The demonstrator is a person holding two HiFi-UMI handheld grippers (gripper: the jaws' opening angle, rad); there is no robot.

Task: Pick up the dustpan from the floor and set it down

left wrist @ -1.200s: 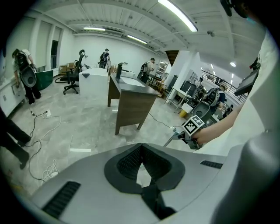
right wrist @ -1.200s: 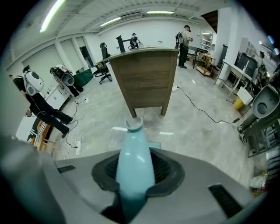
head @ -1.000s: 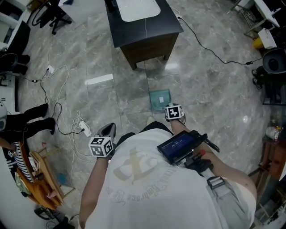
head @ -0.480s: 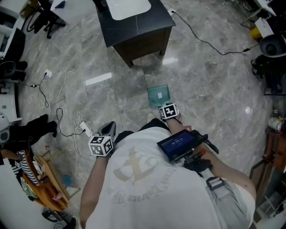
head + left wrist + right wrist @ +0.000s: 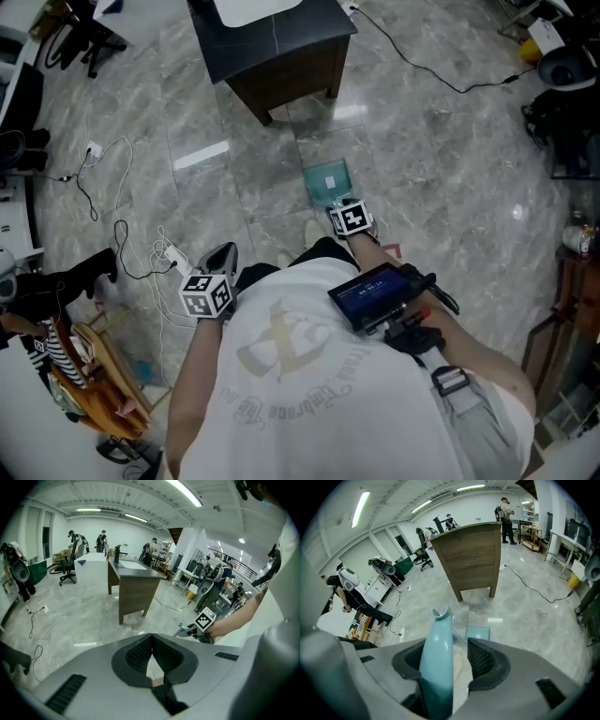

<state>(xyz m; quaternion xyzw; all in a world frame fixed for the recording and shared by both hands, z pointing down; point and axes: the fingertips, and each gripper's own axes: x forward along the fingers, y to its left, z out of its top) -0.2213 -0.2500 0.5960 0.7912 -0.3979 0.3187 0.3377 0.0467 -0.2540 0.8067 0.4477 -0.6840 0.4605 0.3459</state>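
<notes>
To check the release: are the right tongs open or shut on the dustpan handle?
Open. The right tongs have just been opening; the dustpan handle stands between them, with a gap beside it.

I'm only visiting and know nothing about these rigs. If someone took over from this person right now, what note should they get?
Left claw: shut, empty, off to the person's side.
Right claw: open. Its jaws have just been opening, with the handle of the pale teal plastic dustpan between them, leaning on one pad.
Dustpan: its pan lies on the grey marble floor, in front of the dark wooden cabinet.
Done: it looks set down and let go.
Left: probably just draw the right claw clear of the handle.
</notes>
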